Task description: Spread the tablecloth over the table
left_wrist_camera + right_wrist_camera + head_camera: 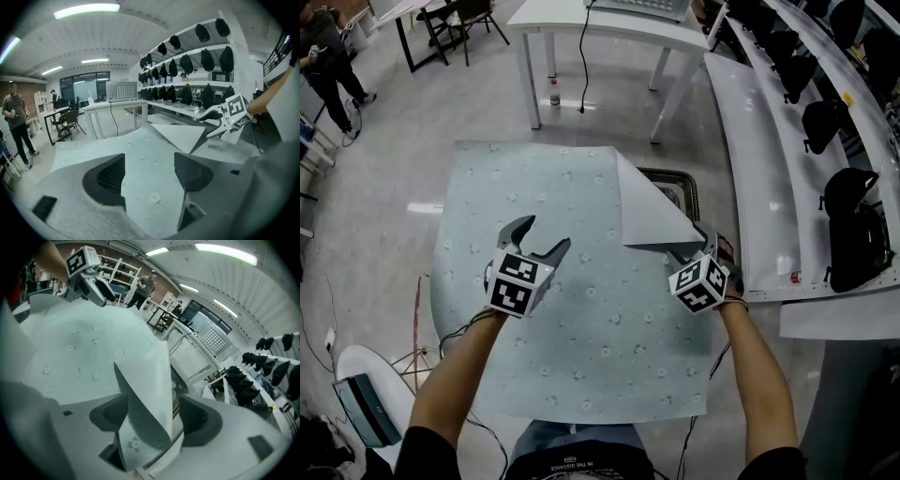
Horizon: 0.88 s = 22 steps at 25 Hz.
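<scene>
Nearly spread, the tablecloth [581,328] has its far-right corner [652,211] folded back between the wide-open fingers [199,420] of the right gripper [694,248], ungripped; the left gripper [546,234] hangs open, empty. Next: pinch, unfold.

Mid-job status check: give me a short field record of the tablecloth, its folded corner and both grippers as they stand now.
tablecloth: over the table, patterned side up, mostly flat
folded corner: far right corner flipped back onto the cloth, plain underside showing
table: bare at that far right corner
left gripper: open, empty, above the cloth left of centre
right gripper: open, the folded flap between its jaws, not clamped
left to do: unfold that corner
</scene>
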### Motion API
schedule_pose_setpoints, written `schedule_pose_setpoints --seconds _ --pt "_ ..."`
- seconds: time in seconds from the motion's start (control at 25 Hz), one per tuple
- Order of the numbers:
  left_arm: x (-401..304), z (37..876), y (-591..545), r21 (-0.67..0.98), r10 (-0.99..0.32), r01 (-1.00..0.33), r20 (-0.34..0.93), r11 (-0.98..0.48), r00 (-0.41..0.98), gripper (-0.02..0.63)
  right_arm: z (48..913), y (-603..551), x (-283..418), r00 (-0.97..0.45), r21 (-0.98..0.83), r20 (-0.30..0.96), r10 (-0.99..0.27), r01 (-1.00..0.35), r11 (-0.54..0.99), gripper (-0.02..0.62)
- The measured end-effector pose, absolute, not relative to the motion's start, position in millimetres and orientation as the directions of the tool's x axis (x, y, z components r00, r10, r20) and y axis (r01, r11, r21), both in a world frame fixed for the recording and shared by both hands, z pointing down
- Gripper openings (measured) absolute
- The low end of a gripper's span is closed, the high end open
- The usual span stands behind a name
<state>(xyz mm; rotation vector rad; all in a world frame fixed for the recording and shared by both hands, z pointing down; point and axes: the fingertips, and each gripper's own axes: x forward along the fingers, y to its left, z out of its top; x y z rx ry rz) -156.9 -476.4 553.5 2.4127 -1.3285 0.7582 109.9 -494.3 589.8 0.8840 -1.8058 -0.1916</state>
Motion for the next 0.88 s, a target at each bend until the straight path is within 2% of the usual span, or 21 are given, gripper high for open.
schedule_pose_setpoints --seconds 0.16,0.28,0.4,0.68,0.88 --pt "-130 560 -474 0.038 -0.679 -0.83 0.555 -0.556 0.48 0.305 608 -499 113 -0.128 0.562 0.751 -0.647 -0.391 0.729 0.31" --pt "-116 566 -475 0.067 -0.659 -0.815 0.552 -0.576 0.511 0.302 612 -507 112 -0.121 0.596 0.728 -0.675 -0.374 0.71 0.224" --pt "-101 565 -482 0.086 -0.652 -0.807 0.541 -0.584 0.53 0.287 608 -515 114 -0.14 0.6 0.71 -0.69 -0.394 0.696 0.185" --pt "-70 563 -495 0.135 -0.638 -0.786 0.511 -0.603 0.576 0.275 592 -543 125 -0.188 0.506 0.671 -0.717 -0.591 0.629 0.132" --pt "-51 567 -507 0.151 -0.625 -0.773 0.504 -0.616 0.596 0.273 589 -571 146 -0.221 0.326 0.651 -0.726 -0.782 0.531 0.097"
